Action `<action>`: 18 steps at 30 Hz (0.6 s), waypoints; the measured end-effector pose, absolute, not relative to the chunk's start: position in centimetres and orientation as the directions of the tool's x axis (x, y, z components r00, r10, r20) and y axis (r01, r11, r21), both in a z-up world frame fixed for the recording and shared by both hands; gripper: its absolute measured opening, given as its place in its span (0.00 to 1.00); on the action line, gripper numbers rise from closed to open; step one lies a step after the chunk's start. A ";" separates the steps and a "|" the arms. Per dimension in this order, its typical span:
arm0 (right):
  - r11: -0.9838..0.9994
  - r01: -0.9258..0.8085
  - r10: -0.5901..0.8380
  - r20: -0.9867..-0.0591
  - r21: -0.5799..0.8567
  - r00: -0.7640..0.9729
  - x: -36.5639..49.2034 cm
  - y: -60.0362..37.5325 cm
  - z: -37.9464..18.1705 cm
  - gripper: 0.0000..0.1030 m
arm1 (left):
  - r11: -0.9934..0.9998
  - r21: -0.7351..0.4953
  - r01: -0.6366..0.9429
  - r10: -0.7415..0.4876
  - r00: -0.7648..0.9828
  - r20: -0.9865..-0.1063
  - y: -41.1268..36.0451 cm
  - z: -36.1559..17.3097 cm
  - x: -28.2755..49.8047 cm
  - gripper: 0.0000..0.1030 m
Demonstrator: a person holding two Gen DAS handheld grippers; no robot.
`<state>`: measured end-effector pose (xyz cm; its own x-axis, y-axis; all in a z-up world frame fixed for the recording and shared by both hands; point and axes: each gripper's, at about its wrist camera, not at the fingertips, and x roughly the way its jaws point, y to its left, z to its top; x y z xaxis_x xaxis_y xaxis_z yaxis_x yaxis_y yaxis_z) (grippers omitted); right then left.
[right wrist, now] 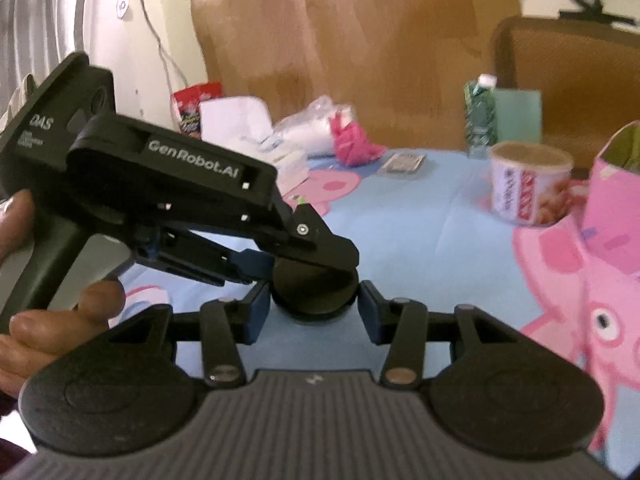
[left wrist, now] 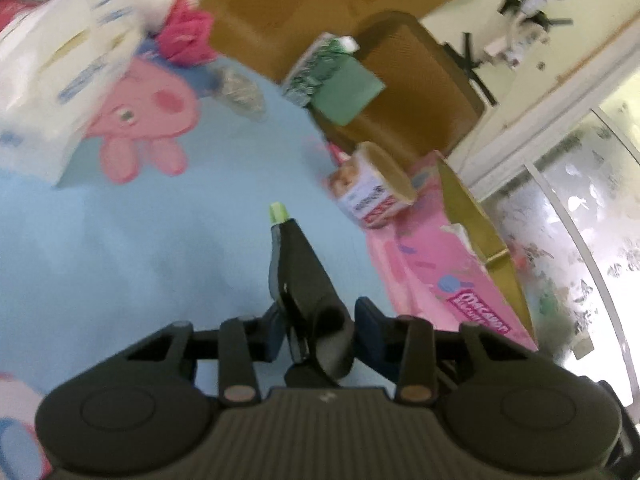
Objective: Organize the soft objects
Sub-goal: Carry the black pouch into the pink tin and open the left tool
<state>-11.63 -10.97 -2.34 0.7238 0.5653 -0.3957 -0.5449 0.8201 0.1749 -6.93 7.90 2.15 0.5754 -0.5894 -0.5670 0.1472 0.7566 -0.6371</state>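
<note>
My left hand-held gripper [left wrist: 316, 332] and right hand-held gripper [right wrist: 310, 312] both gape wide, empty. Pink fabric bundle [right wrist: 352, 140] lies upper centre on blue surface [right wrist: 420, 216]. I'd approach low, pinch its middle.

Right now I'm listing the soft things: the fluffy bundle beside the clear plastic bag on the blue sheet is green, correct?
Not green: the fluffy bundle is pink, as the right wrist view shows. It does lie beside the clear plastic bag on the blue sheet.
</note>
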 end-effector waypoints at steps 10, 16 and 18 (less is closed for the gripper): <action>0.926 -0.352 0.374 -0.225 0.133 0.900 -11.9 -18.5 0.5 0.49 | 0.755 -0.515 0.407 -0.654 0.535 -0.536 -3.1 8.1 -3.1 0.35; 0.976 -0.176 0.197 -0.176 0.128 0.965 -10.7 -24.1 1.3 0.49 | 0.721 -0.458 0.521 -0.690 0.472 -0.549 -11.7 9.3 0.4 0.36; 0.988 -0.101 0.122 -0.187 0.119 0.975 -9.8 -25.6 1.2 0.49 | 0.718 -0.446 0.534 -0.690 0.465 -0.555 -14.0 9.2 1.2 0.39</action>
<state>-9.78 -25.63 1.21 0.9748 0.1222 -0.1868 -0.1010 0.9877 0.1195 1.22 -13.95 9.19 0.4650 -0.6899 -0.5549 0.5340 0.7184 -0.4457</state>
